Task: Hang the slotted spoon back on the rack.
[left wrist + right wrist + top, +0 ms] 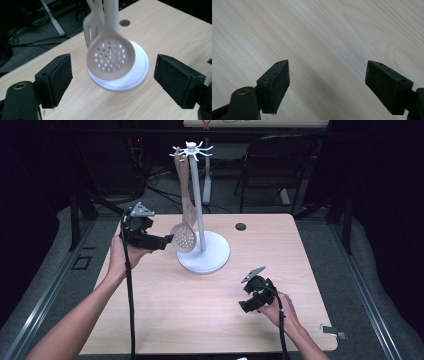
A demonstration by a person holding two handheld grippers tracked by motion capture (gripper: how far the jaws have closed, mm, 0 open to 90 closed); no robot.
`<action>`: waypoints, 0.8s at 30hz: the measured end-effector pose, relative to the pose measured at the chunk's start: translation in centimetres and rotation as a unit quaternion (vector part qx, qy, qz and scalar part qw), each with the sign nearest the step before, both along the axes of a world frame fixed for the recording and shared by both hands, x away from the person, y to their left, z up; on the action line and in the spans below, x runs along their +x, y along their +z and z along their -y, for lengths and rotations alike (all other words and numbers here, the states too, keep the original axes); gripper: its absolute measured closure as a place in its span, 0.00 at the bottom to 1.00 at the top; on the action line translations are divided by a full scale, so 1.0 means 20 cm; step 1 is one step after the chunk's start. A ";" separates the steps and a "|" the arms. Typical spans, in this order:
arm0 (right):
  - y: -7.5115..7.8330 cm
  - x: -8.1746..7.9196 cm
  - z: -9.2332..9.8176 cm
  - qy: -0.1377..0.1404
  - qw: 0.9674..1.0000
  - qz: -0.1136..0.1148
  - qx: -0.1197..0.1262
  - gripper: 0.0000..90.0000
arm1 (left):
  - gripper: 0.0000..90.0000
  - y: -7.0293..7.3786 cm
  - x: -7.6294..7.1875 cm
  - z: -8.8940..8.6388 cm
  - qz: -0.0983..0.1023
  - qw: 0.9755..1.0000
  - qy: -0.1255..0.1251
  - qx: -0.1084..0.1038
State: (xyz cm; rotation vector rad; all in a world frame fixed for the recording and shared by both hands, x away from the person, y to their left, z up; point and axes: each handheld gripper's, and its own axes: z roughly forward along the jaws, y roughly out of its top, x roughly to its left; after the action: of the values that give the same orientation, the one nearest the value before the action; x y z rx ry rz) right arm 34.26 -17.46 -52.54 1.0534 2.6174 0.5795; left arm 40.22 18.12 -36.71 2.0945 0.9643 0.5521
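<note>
1. Light wooden surface, seen from above; round cable hole near its far edge.
2. White utensil stand on the far-centre part of the surface: round base, upright pole, ring of hooks at the top.
3. Beige slotted spoon, hanging from a hook by its handle, perforated bowl low beside the pole and just above the base; in the left gripper view, bowl facing the camera, holes plainly visible.
4. Beige slotted spatula, hanging just behind the spoon, partly hidden by it.
5. Left gripper, held in the left hand over the left part of the surface, pointed at the spoon bowl; fingers wide apart, one to each side of the bowl, not touching it; grey three-cornered plate on top.
6. Right gripper, held in the right hand low over the near right part of the surface, well apart from the stand; fingers wide apart over bare wood grain, holding nothing.
7. Small metal clip at the near right corner of the surface.
8. Dark chair on the floor beyond the far edge.
</note>
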 end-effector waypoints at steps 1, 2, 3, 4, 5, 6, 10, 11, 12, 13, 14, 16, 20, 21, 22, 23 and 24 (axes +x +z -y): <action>0.00 0.00 0.00 0.000 1.000 0.000 0.000 0.22 | 0.16 -0.01 -0.01 -0.01 -0.002 1.000 0.001 0.000; 0.00 0.00 0.00 0.000 1.000 0.000 0.000 0.22 | 0.16 -0.04 -0.02 -0.03 -0.008 1.000 0.003 -0.002; 0.00 0.00 0.00 0.000 1.000 0.000 0.001 0.22 | 0.16 -0.05 -0.03 -0.04 -0.011 1.000 0.004 -0.002; 0.00 0.00 0.00 0.000 1.000 0.000 0.001 0.22 | 0.16 -0.08 -0.04 -0.06 -0.015 1.000 0.008 -0.002; 0.00 0.00 0.00 0.001 1.000 -0.001 0.000 0.22 | 0.16 -0.09 -0.05 -0.07 -0.017 1.000 0.009 -0.003; 0.00 0.00 0.00 0.002 1.000 -0.001 -0.001 0.22 | 0.16 -0.12 -0.07 -0.09 -0.022 1.000 0.010 -0.001; 0.00 0.00 0.00 0.001 1.000 -0.003 -0.003 0.22 | 0.16 -0.20 -0.12 -0.13 -0.033 0.999 0.016 -0.003; 0.00 0.00 0.00 0.002 1.000 -0.002 -0.002 0.22 | 0.16 -0.22 -0.13 -0.14 -0.036 0.999 0.017 -0.003; 0.00 0.00 0.00 0.002 1.000 -0.002 -0.002 0.22 | 0.16 -0.24 -0.14 -0.15 -0.039 0.999 0.018 -0.004; 0.00 0.00 0.00 0.000 1.000 -0.004 -0.003 0.22 | 0.16 -0.26 -0.16 -0.16 -0.042 0.999 0.019 -0.004; 0.00 0.00 -0.01 0.000 1.000 -0.003 -0.002 0.22 | 0.15 -0.28 -0.17 -0.17 -0.044 0.999 0.021 -0.005; 0.00 0.00 -0.01 0.002 1.000 -0.002 -0.003 0.22 | 0.15 -0.31 -0.19 -0.18 -0.048 0.999 0.024 -0.002; 0.00 0.00 -0.01 0.002 1.000 -0.002 -0.002 0.22 | 0.15 -0.38 -0.24 -0.21 -0.059 0.998 0.031 -0.003; 0.00 0.00 -0.01 0.002 1.000 -0.002 -0.002 0.22 | 0.15 -0.41 -0.25 -0.22 -0.065 0.997 0.035 -0.005; 0.00 0.00 -0.01 0.002 1.000 -0.002 -0.002 0.22 | 0.15 -0.43 -0.26 -0.23 -0.071 0.997 0.035 -0.007; 0.00 0.00 -0.01 0.002 1.000 -0.001 -0.002 0.22 | 0.14 -0.47 -0.27 -0.23 -0.075 0.996 0.039 -0.006; 0.00 0.00 -0.01 0.002 1.000 -0.002 -0.003 0.22 | 0.14 -0.49 -0.28 -0.24 -0.082 0.996 0.039 -0.004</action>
State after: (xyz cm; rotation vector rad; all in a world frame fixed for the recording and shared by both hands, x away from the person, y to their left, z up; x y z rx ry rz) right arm 34.16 -17.28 -52.64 1.0479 2.6232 0.5719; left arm 34.59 22.95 -46.56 2.1279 1.1441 0.4182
